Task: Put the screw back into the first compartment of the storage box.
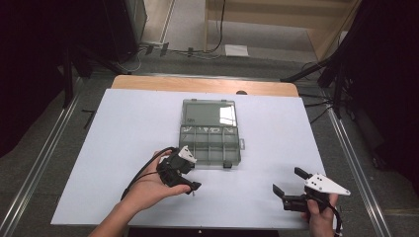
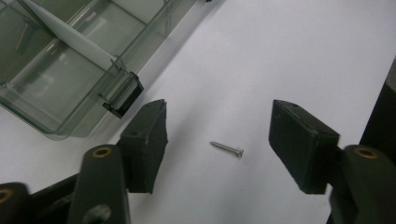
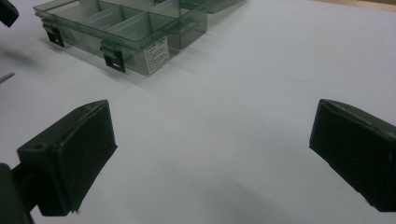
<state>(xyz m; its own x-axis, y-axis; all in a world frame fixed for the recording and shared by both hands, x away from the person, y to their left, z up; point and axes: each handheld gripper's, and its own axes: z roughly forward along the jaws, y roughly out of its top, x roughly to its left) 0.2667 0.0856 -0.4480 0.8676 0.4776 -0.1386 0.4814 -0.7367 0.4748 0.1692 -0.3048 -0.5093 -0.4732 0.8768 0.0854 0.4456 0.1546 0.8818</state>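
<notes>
High view: from above, facing forward and down on white table (image 1: 123,148). Gripper views: low, close to tabletop, both catching compartment box (image 2: 60,70), seen whole from above.

The left hand (image 1: 148,185) comes up from the bottom of the high view, a little left of the middle, and holds the left gripper (image 1: 190,186) low with its tips pointing to the right. In the left gripper view its two black jaws stand partly apart and press on nothing. The right hand (image 1: 318,212) sits in the lower right of the high view and holds the right gripper (image 1: 285,181) pointing left, with its jaws wide apart.
</notes>
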